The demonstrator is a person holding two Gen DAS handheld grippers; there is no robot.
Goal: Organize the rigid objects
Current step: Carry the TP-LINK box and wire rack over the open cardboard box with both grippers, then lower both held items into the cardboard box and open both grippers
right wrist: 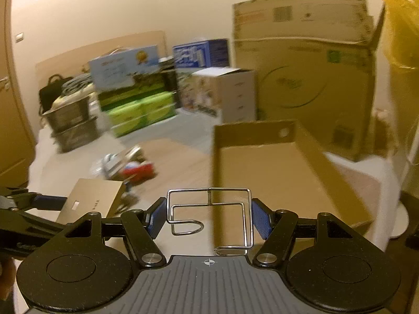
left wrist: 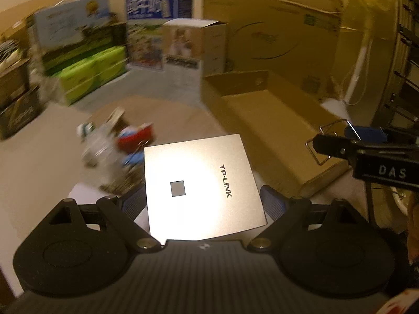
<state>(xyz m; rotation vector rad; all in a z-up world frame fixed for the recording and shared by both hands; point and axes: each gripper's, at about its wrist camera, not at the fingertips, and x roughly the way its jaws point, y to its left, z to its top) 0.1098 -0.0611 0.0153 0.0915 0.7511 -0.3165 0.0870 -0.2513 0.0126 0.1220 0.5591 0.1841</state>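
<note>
Left tool (left wrist: pixel 203 198) clamped on flat router box (left wrist: pixel 199 185), lettering running away; right tool (right wrist: pixel 209 216) gripping wire holder (right wrist: pixel 209 214); open carton (right wrist: pixel 262 170) ahead, clutter (left wrist: pixel 117 141) left.

The open cardboard box (right wrist: pixel 275 172) is being taken as the landmark. To its left, on the floor (right wrist: pixel 178 162), a small heap of mixed items (right wrist: pixel 125 167) is being seen. Behind the box, a tall carton (right wrist: pixel 303 78) is being stood against the wall, and a row of printed cartons (right wrist: pixel 162 86) is being kept to the left of that. Before the box, the wire rack (right wrist: pixel 209 214) is being held between the pads of the right tool (right wrist: pixel 209 218). Left of the box and nearer, the flat router box (left wrist: pixel 201 185) is being held between the pads of the left tool (left wrist: pixel 203 201).
</note>
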